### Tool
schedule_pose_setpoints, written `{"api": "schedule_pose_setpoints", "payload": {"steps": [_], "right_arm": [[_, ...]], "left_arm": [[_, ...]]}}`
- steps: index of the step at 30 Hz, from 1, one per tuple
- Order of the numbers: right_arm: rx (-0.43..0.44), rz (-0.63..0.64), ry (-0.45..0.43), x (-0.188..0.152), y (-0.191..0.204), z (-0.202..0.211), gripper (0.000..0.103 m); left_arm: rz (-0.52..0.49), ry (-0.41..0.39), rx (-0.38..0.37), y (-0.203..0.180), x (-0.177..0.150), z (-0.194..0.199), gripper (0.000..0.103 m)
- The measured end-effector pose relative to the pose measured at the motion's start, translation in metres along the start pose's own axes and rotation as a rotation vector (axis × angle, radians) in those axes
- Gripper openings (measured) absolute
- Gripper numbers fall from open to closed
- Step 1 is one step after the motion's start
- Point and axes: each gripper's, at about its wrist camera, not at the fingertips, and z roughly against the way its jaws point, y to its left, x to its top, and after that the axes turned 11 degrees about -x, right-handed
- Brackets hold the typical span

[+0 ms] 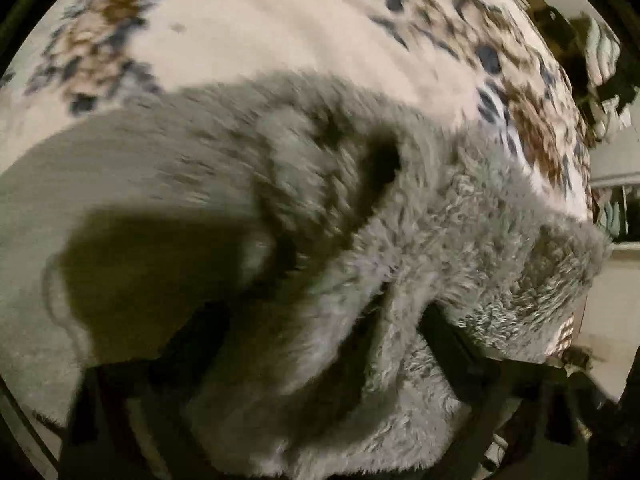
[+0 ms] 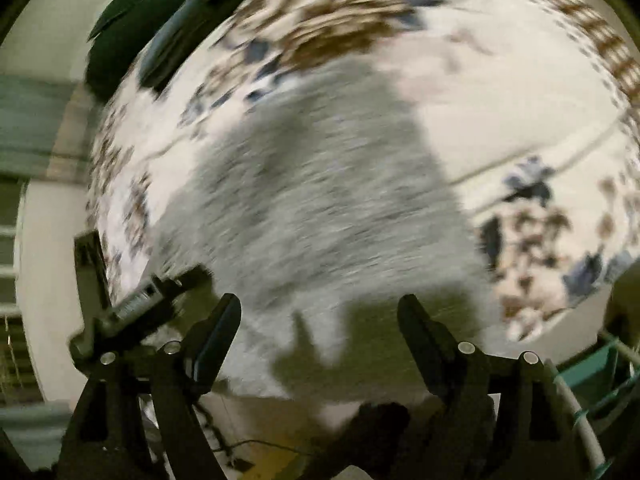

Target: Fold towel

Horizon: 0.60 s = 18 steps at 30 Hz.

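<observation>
Two tongs: right tongs [image 2: 320, 320] agape above one grey towel [image 2: 320, 200].

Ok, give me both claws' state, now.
Left claw: towel bunched between its fingers; grip cannot be told.
Right claw: open, holding nothing, above the towel.

A fluffy grey towel [image 1: 420, 240] bunches between the dark fingers [image 1: 452, 332] of the left gripper [image 1: 320, 344] and covers most of them, so the grip cannot be judged. Ahead of the gripper the towel lies on a cream floral bedspread [image 1: 280, 28]. The picture is motion-blurred.
</observation>
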Motion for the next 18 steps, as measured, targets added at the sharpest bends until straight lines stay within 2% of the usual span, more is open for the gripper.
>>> {"api": "schedule_pose_setpoints", "payload": {"steps": [1, 4, 8, 12, 16, 18], "right_arm": [[-0.018, -0.021, -0.001, 0.003, -0.008, -0.002, 0.083], [-0.051, -0.049, -0.009, 0.014, -0.021, -0.013, 0.083], [-0.079, -0.061, 0.016, 0.026, -0.032, -0.031, 0.083], [-0.098, -0.042, 0.047, 0.036, -0.03, -0.041, 0.083], [-0.149, 0.018, 0.061, 0.049, -0.006, -0.056, 0.083], [-0.167, 0.042, 0.058, 0.049, 0.002, -0.054, 0.083]], "left_arm": [[0.004, -0.014, -0.044, 0.0, -0.004, 0.003, 0.025], [-0.006, -0.085, -0.096, -0.004, -0.021, 0.03, 0.016], [0.057, -0.129, -0.105, 0.015, -0.041, 0.057, 0.016], [0.132, -0.097, -0.049, 0.049, -0.051, 0.043, 0.016], [0.219, -0.079, -0.125, 0.065, -0.05, 0.046, 0.022], [0.241, -0.118, -0.15, 0.06, -0.051, 0.067, 0.024]]}}
